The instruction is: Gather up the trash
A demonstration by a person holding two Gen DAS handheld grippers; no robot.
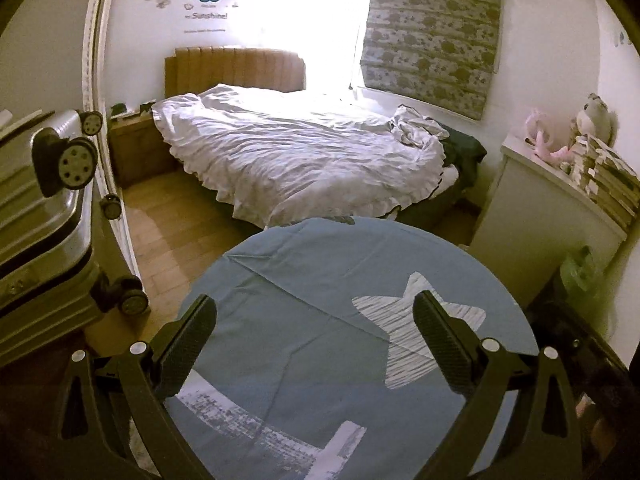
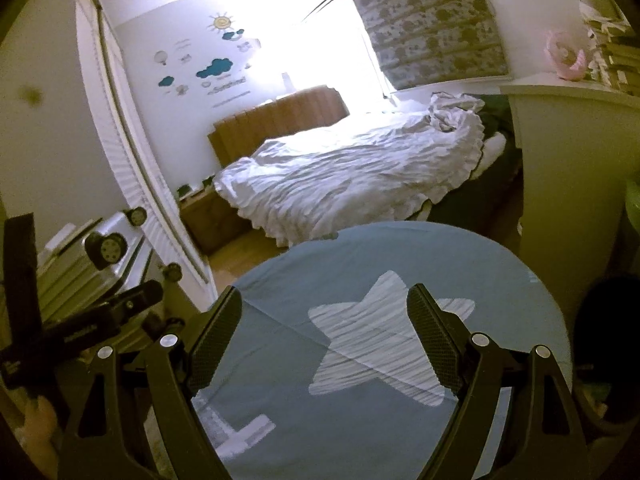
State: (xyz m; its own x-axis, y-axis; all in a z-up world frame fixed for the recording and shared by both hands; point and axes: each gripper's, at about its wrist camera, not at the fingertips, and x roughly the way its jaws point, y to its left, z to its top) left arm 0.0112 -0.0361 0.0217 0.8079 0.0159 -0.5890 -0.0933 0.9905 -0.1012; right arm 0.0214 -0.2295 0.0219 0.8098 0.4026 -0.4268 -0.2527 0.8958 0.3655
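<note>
Both the left gripper (image 1: 316,320) and right gripper (image 2: 324,312) hover, jaws spread and empty, above a blue star-patterned desk (image 1: 320,264) near the bed (image 1: 288,148).

The left gripper (image 1: 316,312) fills the lower part of its own view, jaws spread wide with nothing between the textured pads (image 1: 188,344). The right gripper (image 2: 322,304) sits likewise, low in its frame and equally wide (also holding nothing). The left gripper also shows at the right view's lower left edge.
</note>
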